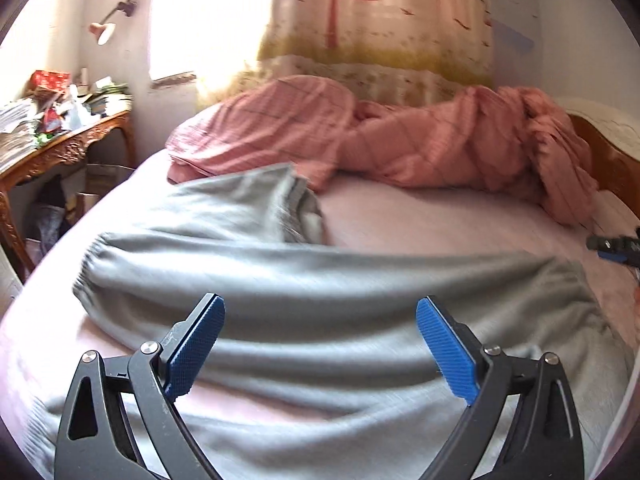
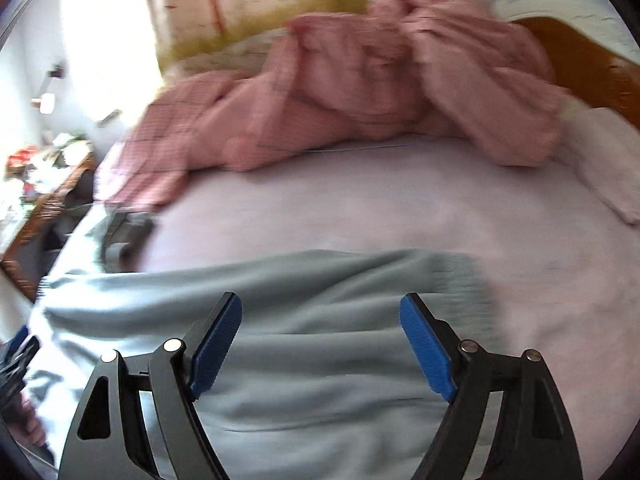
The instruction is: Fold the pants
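Left wrist view: the left gripper (image 1: 320, 344) hovers with jaws spread and empty above grey sweatpants (image 1: 304, 308) lying across a pink bed sheet (image 1: 460, 220), elastic cuff at left, a leg doubled over behind. The loose fold could slump or crease if nudged. Right wrist view, blurred: the right gripper (image 2: 320, 344) is likewise spread, holding nothing, over the pants' soft, wrinkled cloth; a pink quilt (image 2: 360, 80) is heaped beyond.
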`<state>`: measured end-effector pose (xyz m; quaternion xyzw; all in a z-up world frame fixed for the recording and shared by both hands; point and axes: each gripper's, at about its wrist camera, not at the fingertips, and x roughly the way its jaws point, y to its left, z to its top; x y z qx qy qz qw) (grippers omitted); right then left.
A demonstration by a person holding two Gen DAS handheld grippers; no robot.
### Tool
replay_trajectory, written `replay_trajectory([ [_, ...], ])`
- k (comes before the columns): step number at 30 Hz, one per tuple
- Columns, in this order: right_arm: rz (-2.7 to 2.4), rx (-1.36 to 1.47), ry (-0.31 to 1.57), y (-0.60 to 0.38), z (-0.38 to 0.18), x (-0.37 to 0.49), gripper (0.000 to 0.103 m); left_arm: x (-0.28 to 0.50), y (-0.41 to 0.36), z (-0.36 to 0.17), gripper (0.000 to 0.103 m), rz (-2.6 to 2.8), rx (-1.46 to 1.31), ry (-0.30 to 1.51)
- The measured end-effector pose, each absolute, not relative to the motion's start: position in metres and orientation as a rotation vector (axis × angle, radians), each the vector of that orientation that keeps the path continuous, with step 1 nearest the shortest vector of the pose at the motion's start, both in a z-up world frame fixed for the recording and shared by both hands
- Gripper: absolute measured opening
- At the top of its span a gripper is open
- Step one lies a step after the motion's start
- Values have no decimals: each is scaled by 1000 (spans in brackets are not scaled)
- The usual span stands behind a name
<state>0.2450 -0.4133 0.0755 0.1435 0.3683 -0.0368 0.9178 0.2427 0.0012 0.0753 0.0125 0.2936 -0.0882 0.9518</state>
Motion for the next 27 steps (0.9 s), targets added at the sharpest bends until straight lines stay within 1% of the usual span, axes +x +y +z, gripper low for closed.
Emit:
replay_trajectory([
  [4,34,355,825,-368,89,279,83,277,19,102,96,-125,25,545],
  [6,3,368,880,-348,92,293,83,286,35,100,96,-137,-35,536],
  [8,29,374,877,-330,95,303,83,292,49,83,96,-140,-78,526],
  [11,20,353,903,-311,92,323,83,309,62,45,96,-98,-44,539],
  [14,109,317,995,-290,74,358,83,331,73,18,95,-57,-54,585],
  [16,283,228,1084,-263,53,387,80,342,81,4,95,-78,-96,623],
  [18,383,80,1129,-235,35,406,80,348,84,-6,94,-64,-100,671],
  [21,396,-72,1154,-203,18,428,75,347,83,-7,94,-63,-91,671],
  [25,448,-98,1160,-180,4,453,75,344,78,-6,94,-66,-68,664],
  [27,431,-176,1149,-172,0,462,75,345,79,-7,94,-70,-70,669],
])
